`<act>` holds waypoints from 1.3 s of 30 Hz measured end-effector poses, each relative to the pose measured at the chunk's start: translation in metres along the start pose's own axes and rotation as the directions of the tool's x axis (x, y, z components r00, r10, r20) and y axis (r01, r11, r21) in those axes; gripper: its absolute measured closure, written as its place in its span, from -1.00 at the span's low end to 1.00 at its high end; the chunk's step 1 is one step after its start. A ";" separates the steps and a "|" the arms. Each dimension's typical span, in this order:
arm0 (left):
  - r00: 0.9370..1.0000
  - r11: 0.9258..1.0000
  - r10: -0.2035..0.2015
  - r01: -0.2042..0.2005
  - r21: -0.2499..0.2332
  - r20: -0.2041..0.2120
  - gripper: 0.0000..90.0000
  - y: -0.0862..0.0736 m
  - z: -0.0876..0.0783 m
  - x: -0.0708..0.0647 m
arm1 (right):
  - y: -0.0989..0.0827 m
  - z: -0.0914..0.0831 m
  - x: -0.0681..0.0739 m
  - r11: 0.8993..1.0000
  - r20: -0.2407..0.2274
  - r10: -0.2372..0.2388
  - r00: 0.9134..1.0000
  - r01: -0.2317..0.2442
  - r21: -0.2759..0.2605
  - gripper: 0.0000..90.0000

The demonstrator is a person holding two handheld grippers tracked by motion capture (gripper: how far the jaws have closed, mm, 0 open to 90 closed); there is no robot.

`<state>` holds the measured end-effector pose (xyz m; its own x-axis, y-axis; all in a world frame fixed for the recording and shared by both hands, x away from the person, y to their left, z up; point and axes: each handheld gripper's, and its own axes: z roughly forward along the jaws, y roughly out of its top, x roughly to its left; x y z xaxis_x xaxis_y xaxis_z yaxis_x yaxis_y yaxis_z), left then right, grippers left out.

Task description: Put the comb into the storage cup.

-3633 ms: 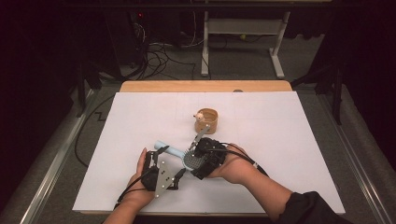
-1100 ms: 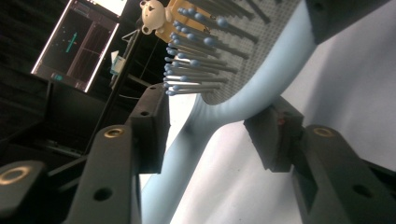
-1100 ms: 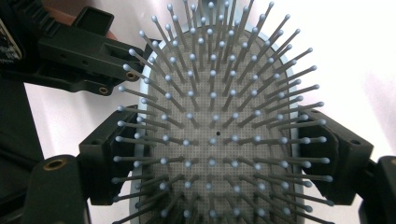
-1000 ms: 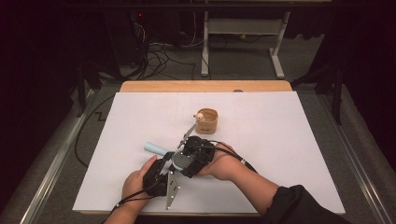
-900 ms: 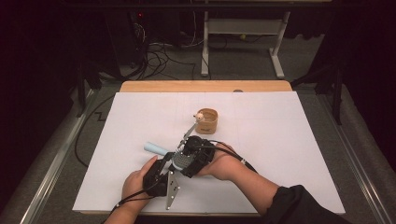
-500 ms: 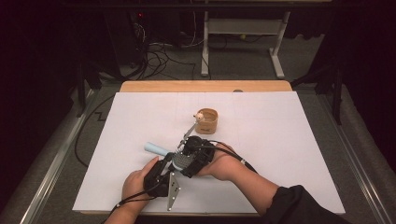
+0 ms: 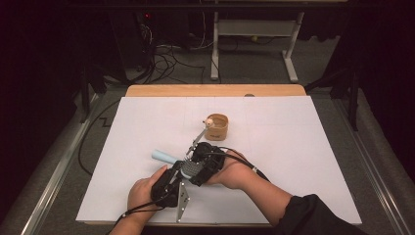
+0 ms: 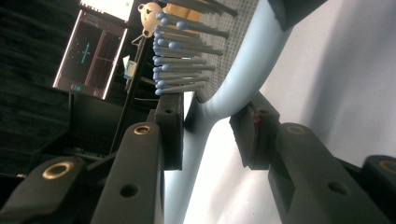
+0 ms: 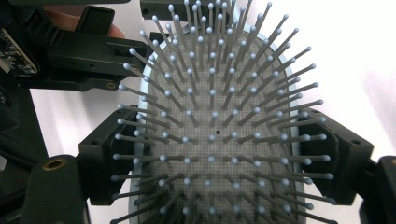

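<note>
While the brush [image 7: 182,165] is kept off the table [image 7: 303,147] by its head, a second grip is being set on its neck, so that it can be passed over or turned between two holds, it may be judged. The head is clamped across its width by the right gripper [image 9: 219,158], whose jaws are pressed against both rims of the oval pad; the bristles are thereby left free and turned up toward that gripper's camera. The left gripper [image 8: 208,128] is placed astride the neck, where head narrows to handle; its jaws have just been closing, with one pad [image 8: 170,126] touching the neck and the other pad [image 8: 247,135] separated from it by a thin gap, so no firm hold is made yet. The brush is found near the middle of the table's near half, its handle pointed toward the left edge. It is seen as pale blue plastic, with a grey perforated cushion and grey pins tipped with blue balls. A wooden cup [image 7: 217,127] is stood farther back, near the table's centre, apart from the brush.
</note>
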<state>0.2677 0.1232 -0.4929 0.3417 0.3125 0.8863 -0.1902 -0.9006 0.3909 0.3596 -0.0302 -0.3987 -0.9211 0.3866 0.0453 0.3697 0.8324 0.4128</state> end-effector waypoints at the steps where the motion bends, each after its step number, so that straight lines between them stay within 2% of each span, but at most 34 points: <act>1: 1.000 1.000 0.001 -0.001 0.000 -0.001 0.48 0.000 0.000 0.000 | 0.000 0.000 0.000 1.000 -0.001 0.002 1.000 -0.002 -0.001 -0.55; 6: 1.000 1.000 0.022 -0.021 0.014 -0.008 0.52 0.000 0.000 0.000 | 0.001 -0.001 -0.001 1.000 -0.004 0.004 1.000 -0.004 -0.008 -0.55; 25: 0.999 0.999 0.037 -0.036 0.030 -0.015 0.68 -0.001 0.001 -0.001 | 0.003 -0.008 -0.004 0.999 -0.016 0.024 1.000 -0.025 -0.035 -0.57; 28: 0.999 0.998 0.053 -0.052 0.039 -0.013 0.69 -0.001 0.000 0.000 | 0.003 -0.008 -0.003 0.999 -0.013 0.022 1.000 -0.023 -0.037 -0.57; 30: 0.999 0.999 0.036 -0.036 0.029 -0.013 0.70 -0.001 0.001 -0.001 | 0.004 -0.008 -0.003 0.999 -0.007 0.020 1.000 -0.020 -0.036 -0.59; 39: 0.999 0.999 0.031 -0.031 0.037 -0.016 0.71 -0.002 0.001 0.000 | 0.003 -0.010 -0.004 0.999 0.001 0.023 1.000 -0.023 -0.027 -0.70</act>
<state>0.2688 0.1251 -0.4935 0.3208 0.2888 0.9020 -0.1666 -0.9203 0.3539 0.3635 -0.0331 -0.3883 -0.9123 0.4060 0.0542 0.3874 0.8121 0.4363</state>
